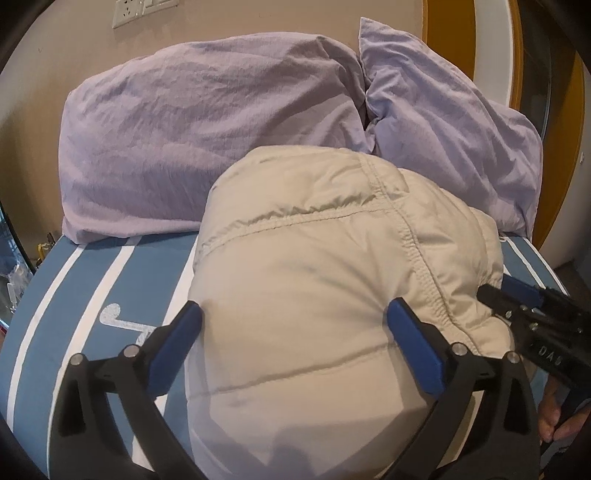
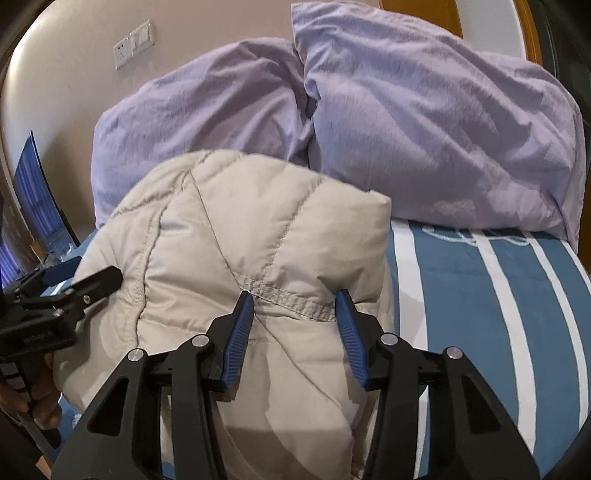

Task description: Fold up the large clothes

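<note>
Beige puffer jacket sits bundled on striped bed near pillows; left gripper spread wide straddling it, right gripper narrower, pads not visibly pinching, probably squaring the fold

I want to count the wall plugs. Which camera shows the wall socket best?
The right wrist view: the wall socket sits whole and clear on the beige wall above the purple pillows. In the left wrist view, the socket is cut off at the top edge.

The beige jacket is matt quilted cloth with stitched seams, the lilac pillows are crumpled cotton-like cloth, and the striped bedcover looks soft, faintly napped.
</note>
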`<act>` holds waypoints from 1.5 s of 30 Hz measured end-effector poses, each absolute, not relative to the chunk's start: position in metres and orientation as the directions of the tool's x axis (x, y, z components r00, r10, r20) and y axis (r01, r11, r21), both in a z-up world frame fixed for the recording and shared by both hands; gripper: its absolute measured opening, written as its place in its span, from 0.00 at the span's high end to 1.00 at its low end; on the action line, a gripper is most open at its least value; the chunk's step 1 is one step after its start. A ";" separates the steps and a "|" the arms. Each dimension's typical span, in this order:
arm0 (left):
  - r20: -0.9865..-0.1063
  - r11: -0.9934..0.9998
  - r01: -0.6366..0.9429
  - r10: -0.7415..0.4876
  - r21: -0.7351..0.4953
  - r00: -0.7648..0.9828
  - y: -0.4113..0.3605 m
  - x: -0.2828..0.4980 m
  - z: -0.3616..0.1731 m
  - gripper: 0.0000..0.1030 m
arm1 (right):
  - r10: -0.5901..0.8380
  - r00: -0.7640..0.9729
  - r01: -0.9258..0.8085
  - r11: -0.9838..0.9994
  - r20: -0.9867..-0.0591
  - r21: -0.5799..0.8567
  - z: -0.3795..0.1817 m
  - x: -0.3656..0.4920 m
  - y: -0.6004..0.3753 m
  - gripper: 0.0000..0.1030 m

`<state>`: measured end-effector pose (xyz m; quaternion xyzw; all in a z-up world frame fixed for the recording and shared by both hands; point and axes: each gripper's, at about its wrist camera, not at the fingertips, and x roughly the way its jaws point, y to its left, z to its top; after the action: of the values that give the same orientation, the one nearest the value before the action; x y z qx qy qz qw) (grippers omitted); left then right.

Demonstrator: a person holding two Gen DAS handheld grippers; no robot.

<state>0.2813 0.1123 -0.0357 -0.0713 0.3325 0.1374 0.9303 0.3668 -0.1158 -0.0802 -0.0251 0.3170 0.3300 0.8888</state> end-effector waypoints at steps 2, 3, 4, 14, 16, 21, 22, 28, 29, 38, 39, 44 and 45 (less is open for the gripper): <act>-0.637 0.953 -0.301 0.207 -0.041 0.742 0.111 0.282 -0.037 0.02 | 0.575 0.572 -0.599 0.780 -0.585 0.181 -0.084 0.369 -0.116 0.53; -0.635 0.953 -0.301 0.209 -0.038 0.744 0.111 0.282 -0.038 0.02 | 0.576 0.569 -0.598 0.780 -0.587 0.186 -0.085 0.370 -0.116 0.53; -0.632 0.953 -0.301 0.213 -0.035 0.745 0.110 0.282 -0.038 0.02 | 0.576 0.567 -0.596 0.781 -0.589 0.190 -0.086 0.370 -0.116 0.53; -0.615 0.949 -0.313 0.227 -0.034 0.755 0.103 0.248 -0.023 0.02 | 0.562 0.607 -0.590 0.792 -0.561 0.155 -0.070 0.343 -0.128 0.30; -0.606 0.948 -0.317 0.244 -0.014 0.757 0.096 0.233 -0.019 0.02 | 0.564 0.611 -0.589 0.793 -0.555 0.157 -0.066 0.335 -0.133 0.21; -0.593 0.947 -0.321 0.249 -0.016 0.765 0.084 0.190 -0.011 0.02 | 0.580 0.598 -0.591 0.785 -0.553 0.183 -0.058 0.302 -0.151 0.04; -0.592 0.945 -0.326 0.254 -0.016 0.765 0.082 0.181 -0.011 0.02 | 0.578 0.595 -0.590 0.786 -0.558 0.185 -0.057 0.294 -0.155 0.03; -0.613 0.932 -0.357 0.247 -0.062 0.751 0.076 0.138 -0.012 0.02 | 0.586 0.549 -0.589 0.777 -0.596 0.222 -0.057 0.255 -0.175 0.01; -0.619 0.929 -0.362 0.242 -0.073 0.747 0.075 0.131 -0.013 0.02 | 0.577 0.547 -0.588 0.781 -0.607 0.212 -0.057 0.248 -0.177 0.01; -0.659 0.938 -0.332 0.185 -0.104 0.729 0.061 0.093 -0.027 0.02 | 0.572 0.497 -0.587 0.776 -0.653 0.232 -0.067 0.215 -0.194 0.01; -0.661 0.938 -0.329 0.178 -0.110 0.729 0.060 0.092 -0.028 0.02 | 0.574 0.493 -0.584 0.775 -0.654 0.240 -0.067 0.213 -0.196 0.01; -0.663 0.941 -0.302 0.129 -0.153 0.737 0.055 0.083 -0.026 0.02 | 0.583 0.489 -0.590 0.769 -0.649 0.246 -0.063 0.205 -0.199 0.01; -0.661 0.942 -0.297 0.123 -0.157 0.740 0.054 0.083 -0.025 0.02 | 0.584 0.488 -0.593 0.767 -0.649 0.245 -0.062 0.203 -0.199 0.01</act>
<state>0.0827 0.0543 -0.0254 -0.1269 0.3423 0.1137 0.9240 0.2029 -0.1989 -0.0624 -0.0058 0.3736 0.3410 0.8626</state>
